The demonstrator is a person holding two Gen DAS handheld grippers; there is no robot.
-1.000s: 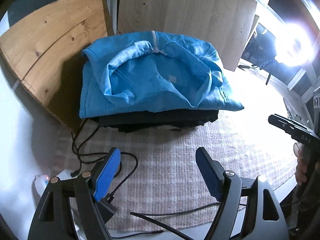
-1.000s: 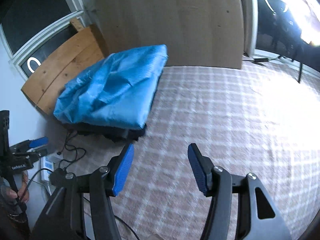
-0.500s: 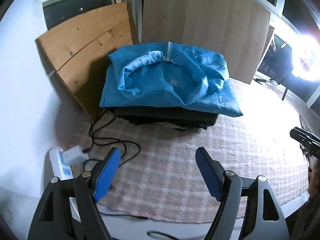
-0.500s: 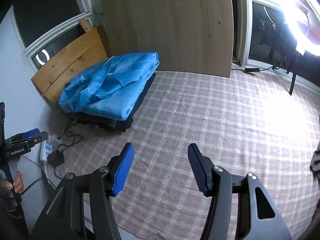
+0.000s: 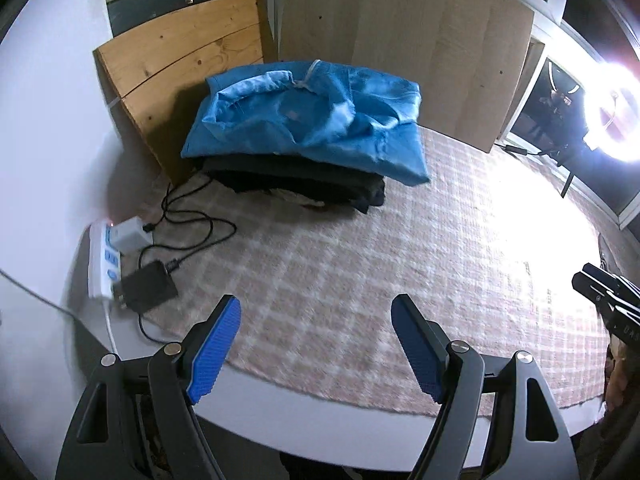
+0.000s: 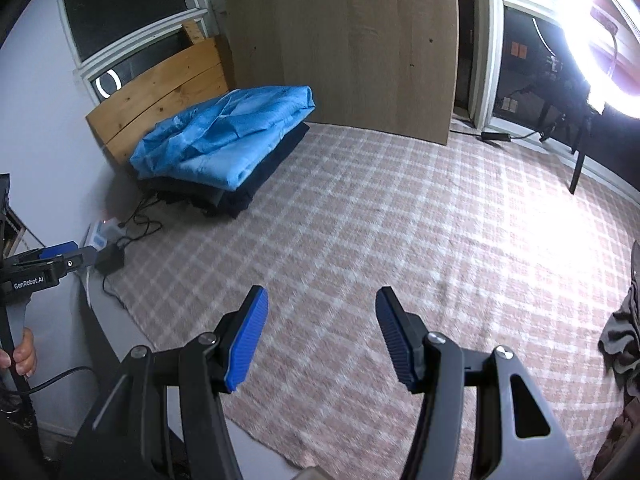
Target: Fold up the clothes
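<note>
A folded blue garment (image 5: 316, 120) (image 6: 224, 136) tops a stack of dark folded clothes (image 5: 304, 184) (image 6: 240, 196) at the far left of a pink checked rug (image 5: 380, 264) (image 6: 400, 232). My left gripper (image 5: 316, 344) is open and empty, well back from the stack above the rug's near edge. My right gripper (image 6: 320, 332) is open and empty too, high over the rug. A grey garment (image 6: 624, 332) shows at the right edge of the right wrist view. Each gripper appears at the edge of the other's view.
A white power strip (image 5: 102, 256) with a black adapter (image 5: 146, 286) and loose cables (image 5: 188, 224) lies left of the rug. Wooden boards (image 5: 400, 40) (image 6: 344, 48) lean behind the stack. A bright ring light (image 5: 612, 116) on a stand is at the right.
Both grippers have pulled back and up from the stack, which now looks smaller and farther. The power strip and the grey garment have come into view. Both stay open.
</note>
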